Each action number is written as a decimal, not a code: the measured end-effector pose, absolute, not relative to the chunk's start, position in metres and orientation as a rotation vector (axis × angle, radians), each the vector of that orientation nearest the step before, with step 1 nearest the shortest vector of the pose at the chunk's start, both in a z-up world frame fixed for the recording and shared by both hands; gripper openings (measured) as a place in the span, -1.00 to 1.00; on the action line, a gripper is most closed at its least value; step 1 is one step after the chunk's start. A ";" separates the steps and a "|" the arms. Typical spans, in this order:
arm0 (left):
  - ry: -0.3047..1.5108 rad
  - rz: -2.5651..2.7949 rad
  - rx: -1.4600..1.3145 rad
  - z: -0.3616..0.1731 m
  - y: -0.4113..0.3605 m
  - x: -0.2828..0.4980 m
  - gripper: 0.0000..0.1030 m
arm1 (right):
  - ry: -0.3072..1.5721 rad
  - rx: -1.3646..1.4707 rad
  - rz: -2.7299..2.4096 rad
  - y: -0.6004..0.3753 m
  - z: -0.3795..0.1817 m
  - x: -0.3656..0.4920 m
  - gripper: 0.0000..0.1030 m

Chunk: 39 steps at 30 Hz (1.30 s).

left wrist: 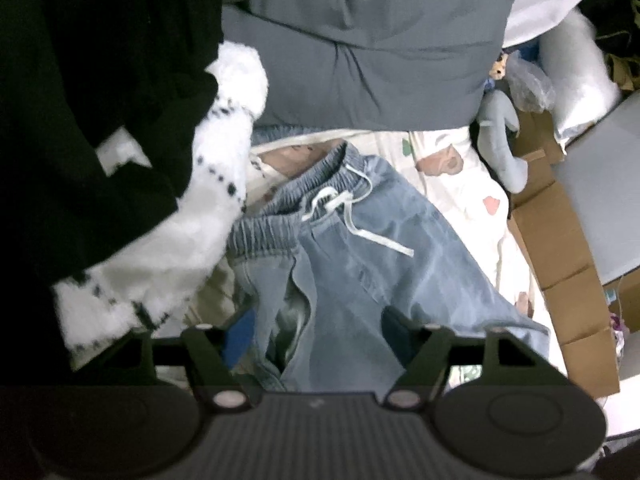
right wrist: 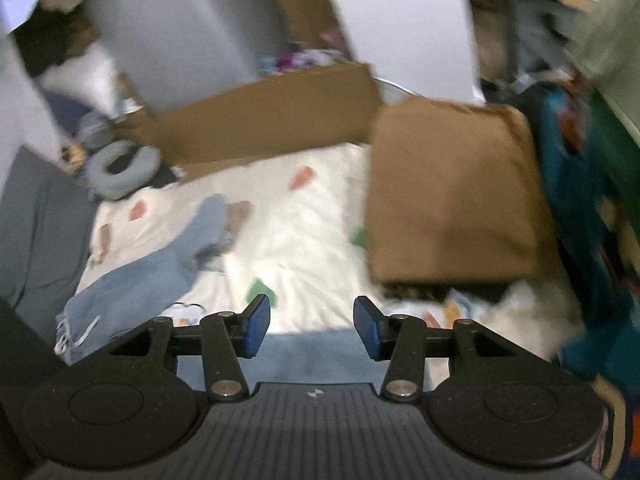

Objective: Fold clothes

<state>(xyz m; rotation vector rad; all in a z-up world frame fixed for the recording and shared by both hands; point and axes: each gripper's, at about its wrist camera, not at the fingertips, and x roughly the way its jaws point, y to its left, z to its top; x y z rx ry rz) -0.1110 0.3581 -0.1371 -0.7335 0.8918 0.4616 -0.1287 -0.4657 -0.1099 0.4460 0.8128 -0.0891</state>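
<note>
Jeans (left wrist: 360,248) of pale blue denim lie spread on a bed sheet (left wrist: 460,184) printed with small coloured shapes, their elastic waistband and white drawstring (left wrist: 348,212) turned toward the pillows. In the left wrist view, a black garment (left wrist: 80,120) fills the left edge, and beside it sits a fluffy white garment (left wrist: 208,184) with dark stitching, touching the jeans' waistband. Behind them rests a grey pillow (left wrist: 360,48); further right a blue neck pillow (left wrist: 504,136) lies at the edge of the sheet, next to flat brown cardboard (left wrist: 560,248). The left tongs (left wrist: 316,320) hover above the jeans' legs with their arms spread wide and nothing between them, the denim lying loose below.

In the blurred right wrist view, the grey pillow shows at the far left, the neck pillow and the jeans (right wrist: 160,264) come next, one leg reaching out over the sheet. A long cardboard flap (right wrist: 260,124) stands along the far side of the bed, and a brown cardboard panel (right wrist: 452,196) lies over the sheet's right part, with teal fabric (right wrist: 576,200) heaped beyond it. The right tongs (right wrist: 312,332) hang partly apart, blue pads (right wrist: 256,328) facing each other across an empty gap, above a strip of blue denim near the camera.
</note>
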 end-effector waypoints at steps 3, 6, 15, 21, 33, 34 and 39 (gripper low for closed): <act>0.873 0.475 -0.737 -0.131 0.361 -0.109 0.56 | 0.805 0.414 -0.054 -0.456 -0.101 -0.096 0.03; 0.875 0.502 -0.745 -0.130 0.363 -0.105 0.61 | 0.804 0.385 -0.024 -0.446 -0.096 -0.060 0.03; 0.929 0.531 -0.713 -0.156 0.368 -0.084 0.61 | 0.825 0.281 0.098 -0.401 -0.107 0.080 0.03; 0.981 0.573 -0.664 -0.181 0.370 -0.068 0.58 | 0.851 0.183 0.277 -0.344 -0.135 0.201 -0.01; 0.963 0.753 -0.727 -0.216 0.384 -0.085 0.20 | 0.963 -0.006 0.650 -0.160 -0.220 0.377 -0.04; 0.955 0.770 -0.735 -0.218 0.385 -0.087 0.16 | 0.969 -0.025 0.687 -0.140 -0.224 0.387 -0.04; 0.908 0.803 -0.753 -0.221 0.381 -0.098 0.07 | 0.972 -0.112 0.849 -0.048 -0.237 0.417 -0.04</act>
